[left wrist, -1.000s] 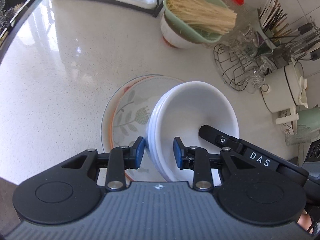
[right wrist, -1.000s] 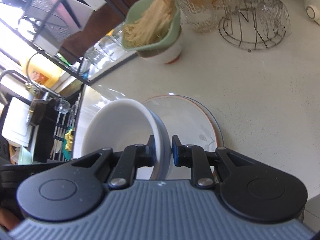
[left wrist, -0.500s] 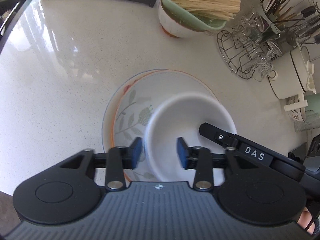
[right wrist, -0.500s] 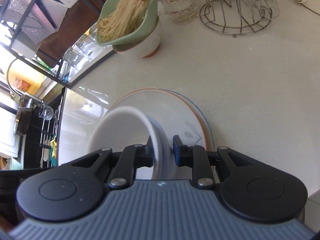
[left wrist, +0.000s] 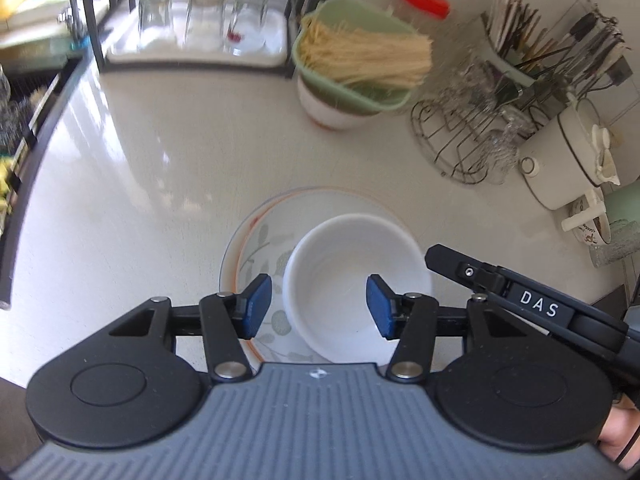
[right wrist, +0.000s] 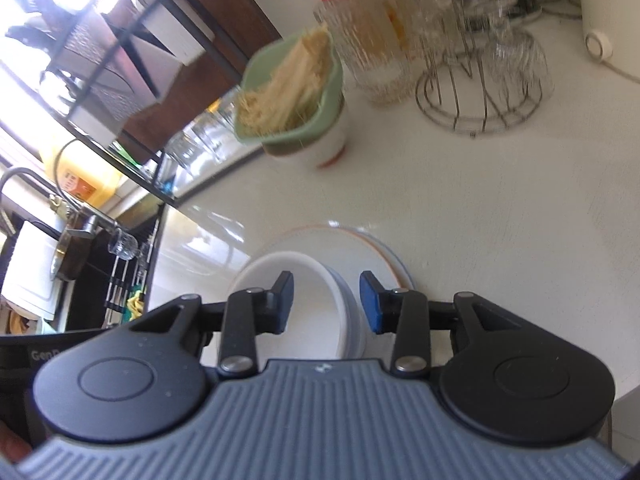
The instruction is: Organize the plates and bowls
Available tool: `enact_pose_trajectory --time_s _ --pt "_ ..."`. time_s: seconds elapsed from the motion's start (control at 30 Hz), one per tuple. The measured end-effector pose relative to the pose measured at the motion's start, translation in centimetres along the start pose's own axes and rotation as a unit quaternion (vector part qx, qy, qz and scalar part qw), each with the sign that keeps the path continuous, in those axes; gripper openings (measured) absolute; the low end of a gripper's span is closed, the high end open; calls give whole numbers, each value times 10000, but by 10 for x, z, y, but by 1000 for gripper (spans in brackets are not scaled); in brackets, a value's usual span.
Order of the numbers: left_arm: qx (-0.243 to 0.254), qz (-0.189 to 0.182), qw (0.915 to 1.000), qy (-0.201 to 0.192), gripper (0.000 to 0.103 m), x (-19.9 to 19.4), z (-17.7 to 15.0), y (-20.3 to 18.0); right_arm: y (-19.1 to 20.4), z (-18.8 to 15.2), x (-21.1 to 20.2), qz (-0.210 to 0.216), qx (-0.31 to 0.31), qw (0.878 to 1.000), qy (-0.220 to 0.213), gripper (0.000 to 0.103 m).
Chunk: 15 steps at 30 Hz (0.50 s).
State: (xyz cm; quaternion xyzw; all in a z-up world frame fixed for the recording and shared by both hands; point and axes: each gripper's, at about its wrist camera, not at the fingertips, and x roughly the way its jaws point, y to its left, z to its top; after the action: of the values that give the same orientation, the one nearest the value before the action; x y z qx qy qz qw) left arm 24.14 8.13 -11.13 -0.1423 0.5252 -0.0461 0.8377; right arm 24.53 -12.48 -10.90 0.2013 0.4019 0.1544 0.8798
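Sitting on leaf-pattern plate [left wrist: 256,248], white bowl [left wrist: 352,280] near front edge of worktop [left wrist: 168,168]. Left gripper [left wrist: 318,306] fingers wide, holding nothing. Right gripper [right wrist: 326,302] fingers wide, either side of bowl rim, not pinching.

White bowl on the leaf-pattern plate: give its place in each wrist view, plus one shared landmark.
Left wrist: white bowl lower centre, on the leaf-pattern plate.
Right wrist: white bowl lower centre, left of middle.
Shared landmark: green noodle basket, beyond the plate in both.
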Motion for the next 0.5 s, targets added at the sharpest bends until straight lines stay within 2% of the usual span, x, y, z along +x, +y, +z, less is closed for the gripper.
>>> enact_pose_trajectory --time_s 0.3,0.5 --pt "315 241 9977 -556 58 -54 -14 -33 7 9 -52 148 -501 9975 -482 40" --pt "363 258 9947 -924 58 -93 -27 -42 20 8 -92 188 -768 9929 -891 40"
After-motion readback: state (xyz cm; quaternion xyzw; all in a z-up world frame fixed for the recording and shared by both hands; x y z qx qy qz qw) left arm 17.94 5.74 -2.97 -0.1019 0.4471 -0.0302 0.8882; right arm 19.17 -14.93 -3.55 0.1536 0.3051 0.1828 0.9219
